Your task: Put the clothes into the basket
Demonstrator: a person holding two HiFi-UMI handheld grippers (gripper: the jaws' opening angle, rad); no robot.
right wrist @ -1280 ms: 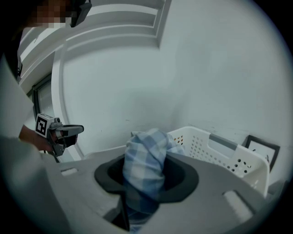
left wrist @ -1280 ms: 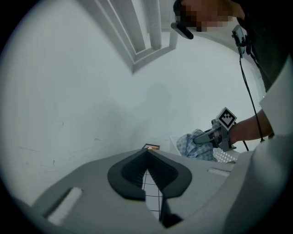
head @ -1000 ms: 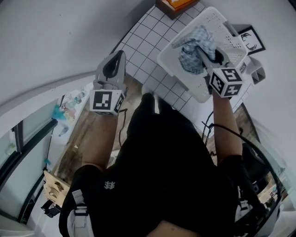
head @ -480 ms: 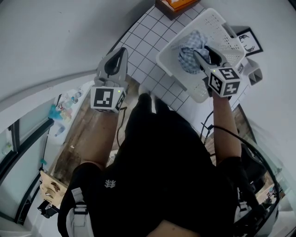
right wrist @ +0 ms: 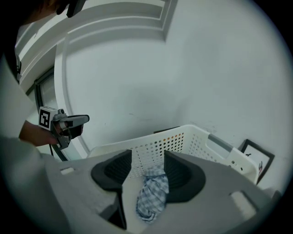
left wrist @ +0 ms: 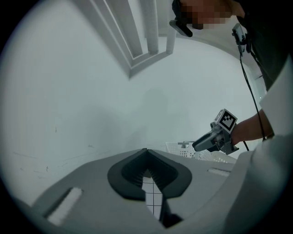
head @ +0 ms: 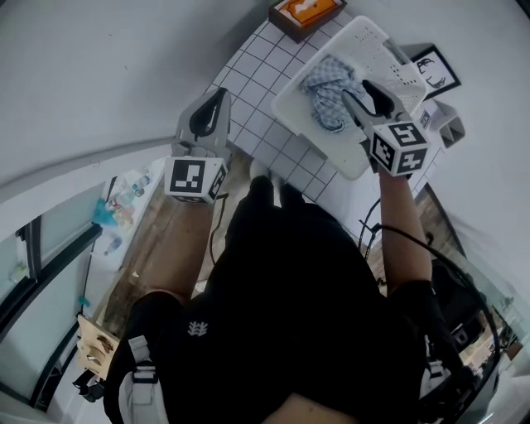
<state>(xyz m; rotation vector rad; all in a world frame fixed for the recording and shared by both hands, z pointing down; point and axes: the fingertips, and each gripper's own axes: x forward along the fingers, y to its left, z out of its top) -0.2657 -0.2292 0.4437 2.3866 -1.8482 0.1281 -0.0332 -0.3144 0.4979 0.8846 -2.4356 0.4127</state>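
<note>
A blue-and-white checked cloth lies crumpled inside the white perforated basket on the white tiled table. My right gripper hangs over the basket just right of the cloth. In the right gripper view its jaws stand apart, and the cloth lies loose on the basket floor below the gap; the pads do not press it. My left gripper hovers at the table's left edge, shut and empty. In the left gripper view its tips meet.
A brown box with an orange thing stands at the far end of the tiled table. A framed picture and a small white holder sit right of the basket. Wooden floor with clutter lies to the left.
The right gripper's jaws have spread and the cloth has left them; it now lies spread lower in the basket. The left gripper has barely moved.
</note>
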